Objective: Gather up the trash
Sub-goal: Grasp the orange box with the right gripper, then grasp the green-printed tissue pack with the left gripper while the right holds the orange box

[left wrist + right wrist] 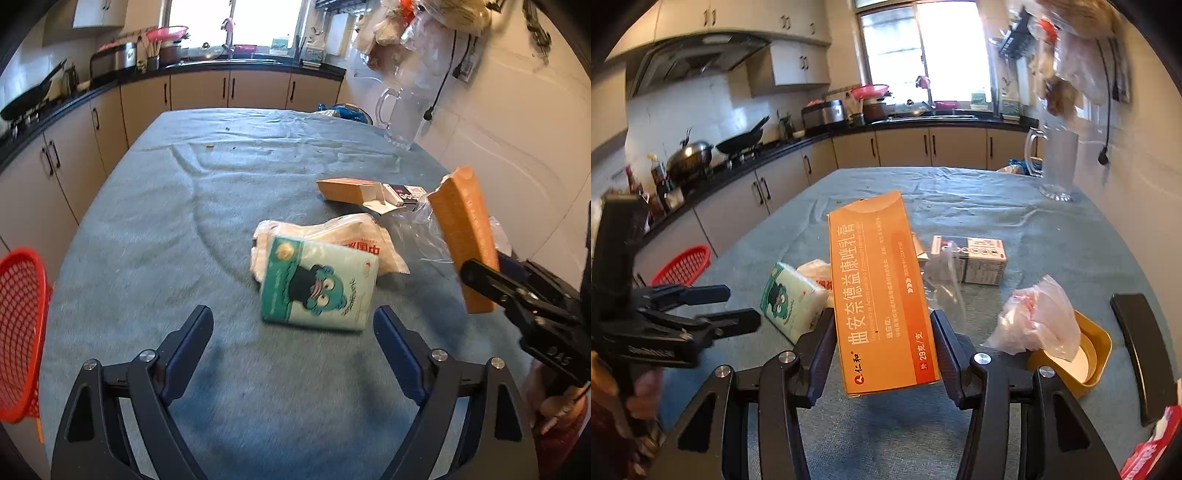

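My right gripper (882, 325) is shut on an orange medicine box (879, 295) and holds it above the table; the box also shows in the left wrist view (461, 236). My left gripper (291, 321) is open and empty, just in front of a green tissue pack (319, 284) that lies on a white plastic bag (354, 236). Beyond them lie an open orange carton (347, 190) and a black-and-white box (404, 194). A clear wrapper (424, 232) lies by the held box.
A red mesh basket (20, 343) stands off the table's left edge. A glass pitcher (402, 114) stands at the far right corner. A yellow dish (1086, 354) with a crumpled bag (1038, 317) sits at the right. Kitchen counters run along the left and back.
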